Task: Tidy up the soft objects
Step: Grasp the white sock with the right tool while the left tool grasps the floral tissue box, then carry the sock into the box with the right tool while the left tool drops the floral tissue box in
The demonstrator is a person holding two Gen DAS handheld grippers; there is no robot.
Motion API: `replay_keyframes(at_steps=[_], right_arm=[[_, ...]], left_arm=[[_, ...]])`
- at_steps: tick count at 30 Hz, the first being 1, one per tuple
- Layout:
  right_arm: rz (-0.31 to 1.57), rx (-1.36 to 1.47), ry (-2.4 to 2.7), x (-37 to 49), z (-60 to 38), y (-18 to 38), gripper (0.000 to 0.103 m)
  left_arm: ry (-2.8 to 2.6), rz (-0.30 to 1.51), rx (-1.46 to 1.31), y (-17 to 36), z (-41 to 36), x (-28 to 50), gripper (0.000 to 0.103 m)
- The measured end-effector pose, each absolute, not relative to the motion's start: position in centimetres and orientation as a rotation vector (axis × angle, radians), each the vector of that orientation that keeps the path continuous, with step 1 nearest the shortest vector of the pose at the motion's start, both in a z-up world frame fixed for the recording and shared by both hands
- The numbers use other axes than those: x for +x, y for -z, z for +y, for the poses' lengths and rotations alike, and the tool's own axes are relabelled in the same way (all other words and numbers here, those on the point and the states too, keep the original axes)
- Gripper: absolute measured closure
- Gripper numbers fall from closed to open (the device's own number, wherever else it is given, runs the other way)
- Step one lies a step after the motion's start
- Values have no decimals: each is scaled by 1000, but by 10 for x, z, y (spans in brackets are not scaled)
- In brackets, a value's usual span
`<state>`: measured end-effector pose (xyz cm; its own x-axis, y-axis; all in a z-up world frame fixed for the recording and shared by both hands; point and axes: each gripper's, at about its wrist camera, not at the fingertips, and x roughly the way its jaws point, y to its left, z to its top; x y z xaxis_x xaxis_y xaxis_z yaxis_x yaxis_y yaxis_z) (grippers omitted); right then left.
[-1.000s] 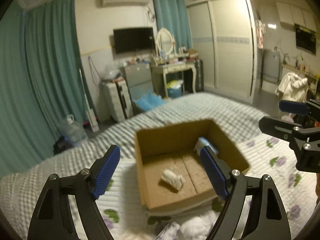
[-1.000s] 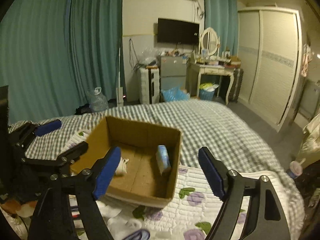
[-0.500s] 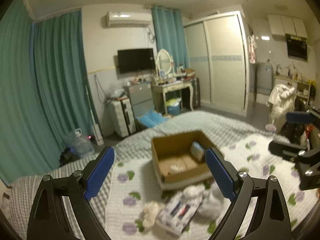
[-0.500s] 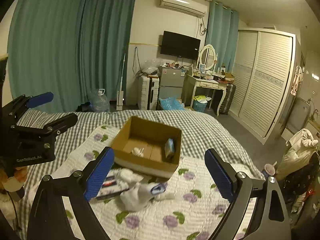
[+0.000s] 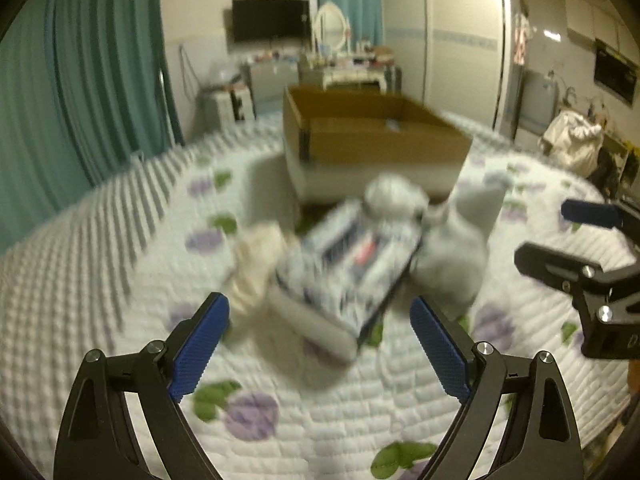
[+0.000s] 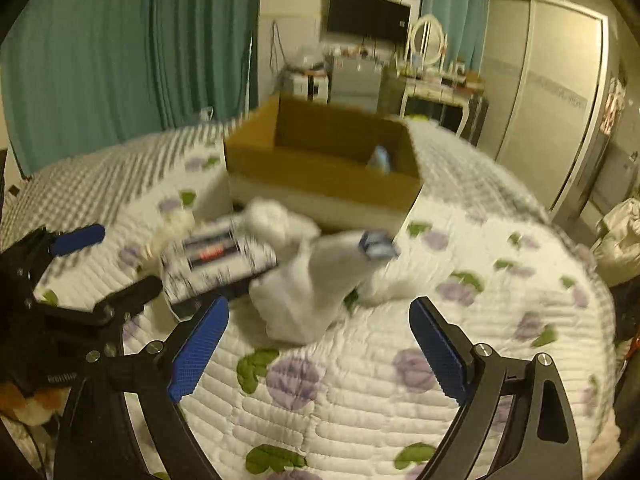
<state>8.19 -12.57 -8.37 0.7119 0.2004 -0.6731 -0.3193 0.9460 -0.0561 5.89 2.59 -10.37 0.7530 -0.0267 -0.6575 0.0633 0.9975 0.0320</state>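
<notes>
A pile of soft things lies on the floral quilt in front of an open cardboard box (image 5: pixel 372 136) (image 6: pixel 320 176). The pile holds a printed white-and-blue pack (image 5: pixel 352 264) (image 6: pixel 216 256), a cream bundle (image 5: pixel 256 264), a white ball-shaped item (image 5: pixel 394 196) (image 6: pixel 276 220) and a white cloth with a blue tag (image 5: pixel 460 256) (image 6: pixel 312 280). My left gripper (image 5: pixel 318 348) is open and empty, just short of the printed pack. My right gripper (image 6: pixel 318 348) is open and empty, just short of the white cloth. A small blue-white item (image 6: pixel 380 158) sits inside the box.
The quilt (image 6: pixel 400 360) covers the bed, with a grey checked blanket (image 5: pixel 60 240) toward the left. Teal curtains (image 5: pixel 80 80), a TV (image 5: pixel 270 20), a dressing table (image 6: pixel 432 84) and wardrobes (image 5: pixel 460 40) stand beyond the bed. Each gripper shows at the edge of the other's view.
Both grippers have come down from high above the bed toward the pile, which now looms close in front of the fingers. Both views are blurred by motion. Both stay open.
</notes>
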Motion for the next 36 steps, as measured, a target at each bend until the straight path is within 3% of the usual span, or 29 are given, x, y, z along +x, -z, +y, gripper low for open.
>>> replay_keyframes(at_steps=[7, 10, 18, 24, 26, 36], right_arm=[[811, -139, -309, 108, -123, 140, 12], [825, -137, -325, 117, -118, 149, 18], [816, -122, -356, 124, -114, 151, 63], [800, -84, -354, 109, -127, 143, 69], [798, -74, -349, 105, -131, 142, 69], [784, -61, -332, 93, -140, 132, 70]], left_arm=[[73, 807, 39, 135, 24, 70, 11], [67, 809, 60, 138, 23, 75, 11], [87, 804, 47, 140, 21, 81, 11], [98, 773, 23, 137, 17, 98, 12], [81, 770, 34, 141, 17, 105, 25], [112, 764, -13, 139, 22, 90, 55]])
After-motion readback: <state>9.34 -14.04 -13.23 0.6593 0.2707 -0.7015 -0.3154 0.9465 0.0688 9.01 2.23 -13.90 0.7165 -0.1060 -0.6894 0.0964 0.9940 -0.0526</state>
